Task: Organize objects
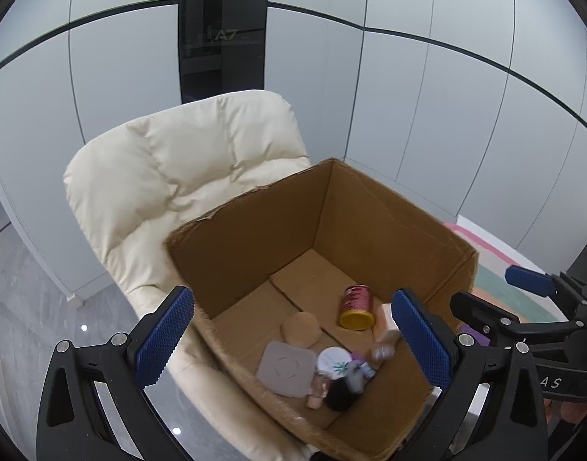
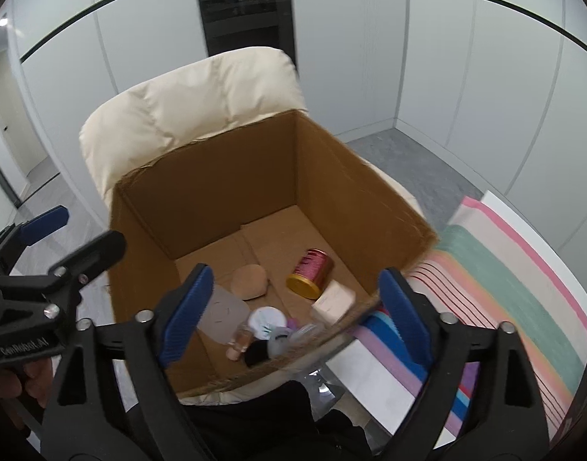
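Both tongs, left and right, gape wide and hold nothing above the box on the chair. The can, carton, puff and small bits lie inside; nothing visibly remains.

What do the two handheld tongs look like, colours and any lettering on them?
Both tongs are black plastic frames with silver bolts and blue, ridged finger pads. The left tongs carry white lettering on the body, seen from the right wrist view. The right tongs show white letters too, partly cut off. No cables or sleeves are visible.
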